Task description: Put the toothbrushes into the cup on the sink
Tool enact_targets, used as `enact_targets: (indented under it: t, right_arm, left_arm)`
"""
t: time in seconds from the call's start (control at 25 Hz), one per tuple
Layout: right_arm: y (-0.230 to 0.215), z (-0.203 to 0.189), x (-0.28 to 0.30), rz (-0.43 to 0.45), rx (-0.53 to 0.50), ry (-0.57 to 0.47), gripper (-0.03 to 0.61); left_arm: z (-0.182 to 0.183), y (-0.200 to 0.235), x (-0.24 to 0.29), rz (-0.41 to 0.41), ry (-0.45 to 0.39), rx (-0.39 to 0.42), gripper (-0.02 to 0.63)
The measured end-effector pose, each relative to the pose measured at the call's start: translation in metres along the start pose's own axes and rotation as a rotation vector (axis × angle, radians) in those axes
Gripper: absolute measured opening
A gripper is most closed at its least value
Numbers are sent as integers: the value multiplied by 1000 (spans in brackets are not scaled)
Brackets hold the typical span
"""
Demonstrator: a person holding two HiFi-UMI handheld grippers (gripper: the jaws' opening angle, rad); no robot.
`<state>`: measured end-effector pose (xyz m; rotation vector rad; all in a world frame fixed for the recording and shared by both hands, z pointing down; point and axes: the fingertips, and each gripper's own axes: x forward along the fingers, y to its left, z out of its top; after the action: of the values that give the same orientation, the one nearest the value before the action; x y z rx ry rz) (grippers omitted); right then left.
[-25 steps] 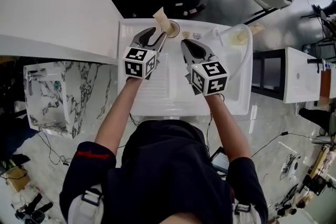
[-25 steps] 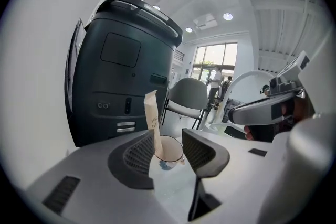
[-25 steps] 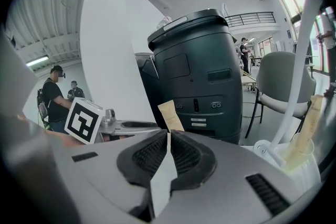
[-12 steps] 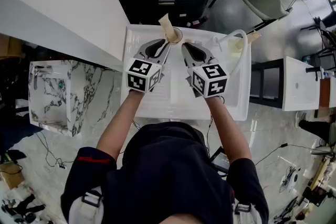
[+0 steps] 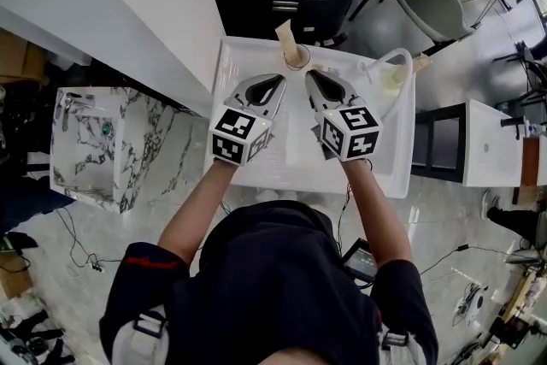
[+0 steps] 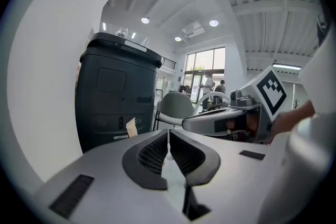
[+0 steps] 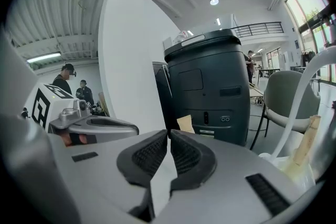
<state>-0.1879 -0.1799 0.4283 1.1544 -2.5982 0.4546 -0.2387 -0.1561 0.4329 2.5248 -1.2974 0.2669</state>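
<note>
Findings on my own rig. My left gripper (image 5: 275, 82) and right gripper (image 5: 313, 76): grey moulded shells, black ribbed pads (image 6: 154, 155). Each carries a white cube (image 5: 238, 135) printed with black square markers.

Clothing: dark short-sleeved top. Red trim on the sleeve (image 5: 147, 256) at eight o'clock. Grey buckled straps (image 5: 147, 322) at seven and five o'clock.

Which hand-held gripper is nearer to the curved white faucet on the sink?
Right. In the head view the right hand-held gripper is just left of the faucet; the left hand-held gripper is farther left, beyond the right one.
</note>
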Motion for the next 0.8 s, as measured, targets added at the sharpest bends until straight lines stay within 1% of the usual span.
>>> enact_targets:
  t: [0.2, 0.32, 0.48, 0.6, 0.8]
  right_arm:
    - [14, -1, -2, -5, -9, -16, 43]
    - [20, 0, -7, 1, -11, -27, 43]
    - [22, 2, -14, 7, -22, -36, 43]
    - [21, 3, -20, 4, -29, -43, 43]
    - [13, 11, -45, 9, -20, -67, 43]
  left_arm:
    - [-5, -6, -15, -23, 0, 7, 24]
    - [-3, -10, -21, -22, -9, 11, 24]
    - [8, -10, -24, 2, -56, 8, 23]
    - [15, -15, -24, 0, -74, 14, 21]
    - [30, -36, -25, 4, -97, 26, 21]
